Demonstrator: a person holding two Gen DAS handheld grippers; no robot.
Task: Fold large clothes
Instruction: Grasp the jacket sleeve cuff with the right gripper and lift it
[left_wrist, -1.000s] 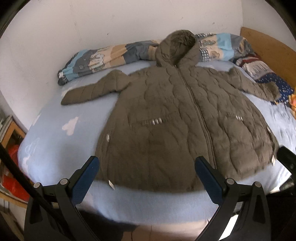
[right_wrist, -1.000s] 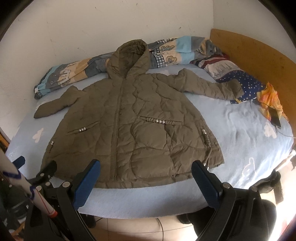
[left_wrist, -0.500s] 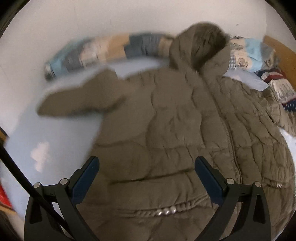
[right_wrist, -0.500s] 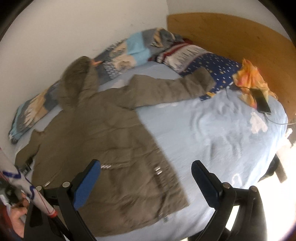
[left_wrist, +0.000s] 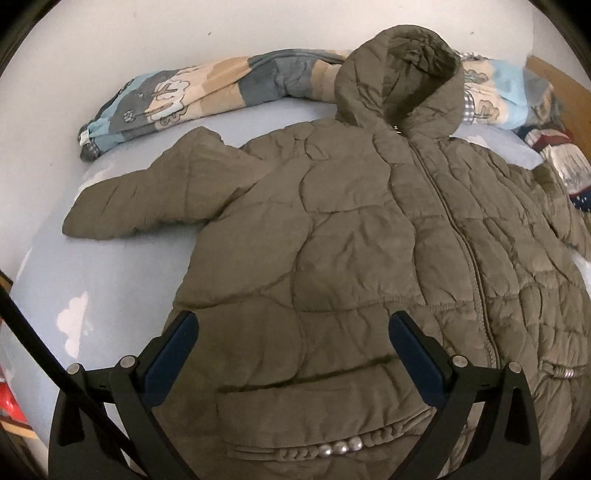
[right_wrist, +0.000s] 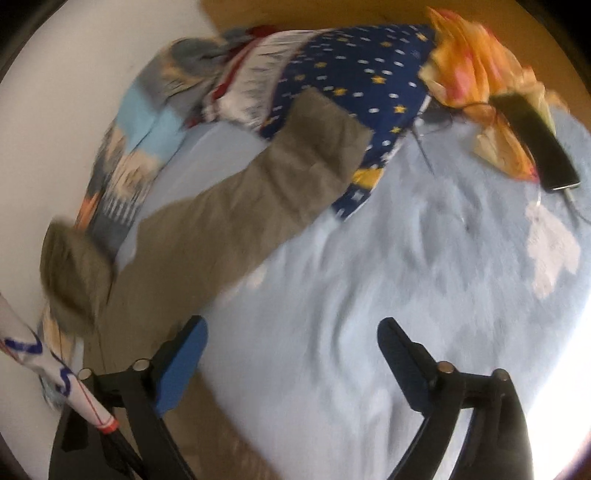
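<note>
An olive quilted hooded jacket (left_wrist: 351, 236) lies spread flat, front up, on a light blue bed sheet (left_wrist: 122, 273). Its left sleeve (left_wrist: 147, 195) stretches out to the left, its hood (left_wrist: 402, 70) rests against the wall. My left gripper (left_wrist: 291, 350) is open and empty, hovering over the jacket's lower left front. The right wrist view is blurred: the jacket's other sleeve (right_wrist: 266, 184) runs up to a star-patterned cloth. My right gripper (right_wrist: 291, 350) is open and empty over the bare sheet (right_wrist: 388, 266) just right of the jacket.
A rolled patterned quilt (left_wrist: 192, 96) lies along the white wall. A navy star-patterned cloth (right_wrist: 354, 74), an orange cloth (right_wrist: 476, 66) and a black phone (right_wrist: 535, 140) with a cable lie by the wooden headboard. A white rod (right_wrist: 55, 373) crosses the lower left.
Both grippers have moved forward over the bed. The left has closed in on the jacket's left front. The right has swung right toward the right sleeve and bare sheet. Both stay open.
</note>
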